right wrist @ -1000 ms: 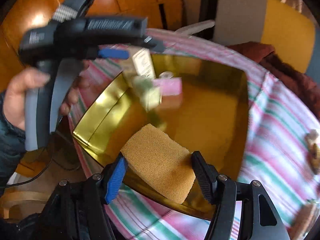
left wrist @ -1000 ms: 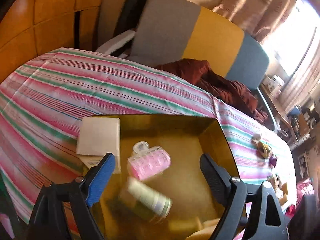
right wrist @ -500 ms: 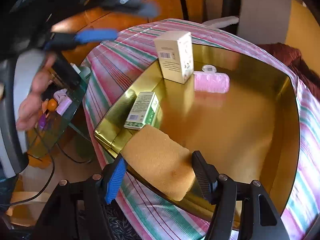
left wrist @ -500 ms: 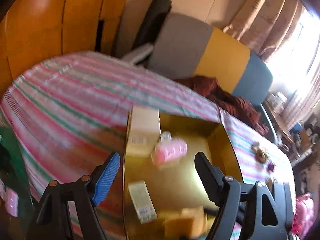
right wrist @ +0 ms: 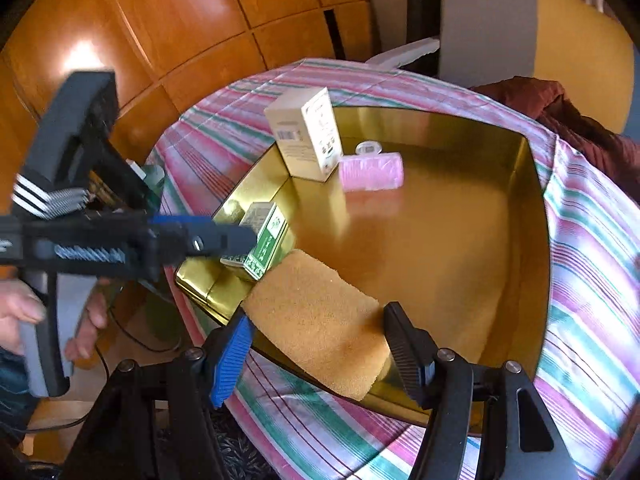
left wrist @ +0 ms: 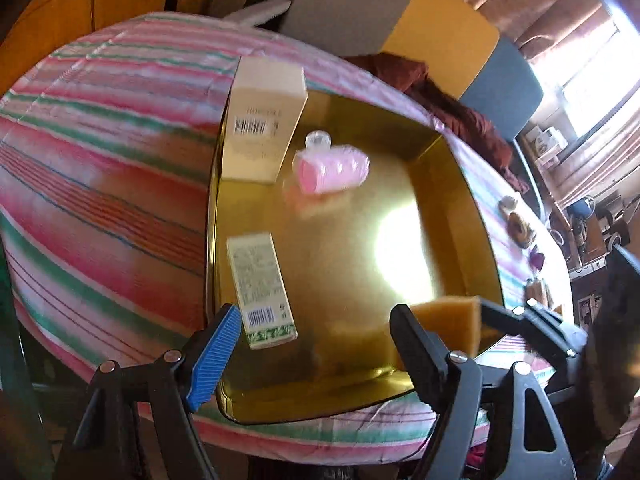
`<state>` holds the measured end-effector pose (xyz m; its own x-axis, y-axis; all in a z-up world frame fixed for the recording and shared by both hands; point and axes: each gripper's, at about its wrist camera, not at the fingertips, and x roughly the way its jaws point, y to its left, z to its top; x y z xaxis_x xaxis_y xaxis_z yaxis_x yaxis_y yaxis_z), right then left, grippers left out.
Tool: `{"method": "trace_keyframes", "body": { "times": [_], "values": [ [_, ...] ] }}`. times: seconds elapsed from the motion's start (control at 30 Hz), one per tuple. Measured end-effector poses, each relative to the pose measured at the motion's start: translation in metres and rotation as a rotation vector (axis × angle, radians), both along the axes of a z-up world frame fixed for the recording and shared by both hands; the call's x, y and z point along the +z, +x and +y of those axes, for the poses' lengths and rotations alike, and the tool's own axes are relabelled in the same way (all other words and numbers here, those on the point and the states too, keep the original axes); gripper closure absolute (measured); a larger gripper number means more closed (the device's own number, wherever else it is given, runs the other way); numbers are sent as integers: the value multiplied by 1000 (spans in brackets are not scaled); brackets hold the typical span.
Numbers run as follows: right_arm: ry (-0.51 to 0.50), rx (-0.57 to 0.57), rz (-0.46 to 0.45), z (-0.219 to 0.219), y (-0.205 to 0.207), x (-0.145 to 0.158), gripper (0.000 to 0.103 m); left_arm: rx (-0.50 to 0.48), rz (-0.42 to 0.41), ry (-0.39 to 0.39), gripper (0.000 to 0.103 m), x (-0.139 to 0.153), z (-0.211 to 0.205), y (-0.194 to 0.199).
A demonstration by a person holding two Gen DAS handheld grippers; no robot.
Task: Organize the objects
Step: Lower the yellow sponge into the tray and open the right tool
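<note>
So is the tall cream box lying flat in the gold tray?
No, the cream box stands upright in the gold tray's corner, beside the pink curler.

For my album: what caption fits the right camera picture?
Right gripper holding a tan sponge over the shiny gold tray.

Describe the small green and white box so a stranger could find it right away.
Start at the shiny gold tray on the striped tablecloth. Along its left wall, the small green-and-white carton lies flat beside the tan sponge. Unlike the taller cream box, it has green print.
</note>
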<state>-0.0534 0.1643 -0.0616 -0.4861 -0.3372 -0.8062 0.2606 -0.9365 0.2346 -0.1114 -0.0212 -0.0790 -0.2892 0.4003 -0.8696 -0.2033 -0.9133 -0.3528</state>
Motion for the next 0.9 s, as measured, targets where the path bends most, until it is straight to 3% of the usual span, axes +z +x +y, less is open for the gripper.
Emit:
{"method": "trace_keyframes", "body": {
  "times": [0.23, 0.33, 0.4, 0.63, 0.73, 0.9],
  "values": [
    [-4, -39, 15, 14, 1, 5, 37, -19, -19, 9, 24, -8, 8, 4],
    [-3, -67, 28, 23, 4, 8, 36, -37, 16, 11, 22, -10, 14, -2],
    [-5, -89, 32, 31, 6, 11, 36, -43, 20, 70, 21, -10, 17, -12],
    [-9, -143, 29, 51, 9, 11, 36, -79, 32, 131, 22, -13, 43, -51],
    [-24, -96, 20, 44, 8, 12, 36, -68, 92, 202, 22, 10, 40, -56],
    [-7, -34, -17, 23, -11, 2, 36, -25, 230, 199, 22, 56, 20, -41]
  ]
}}
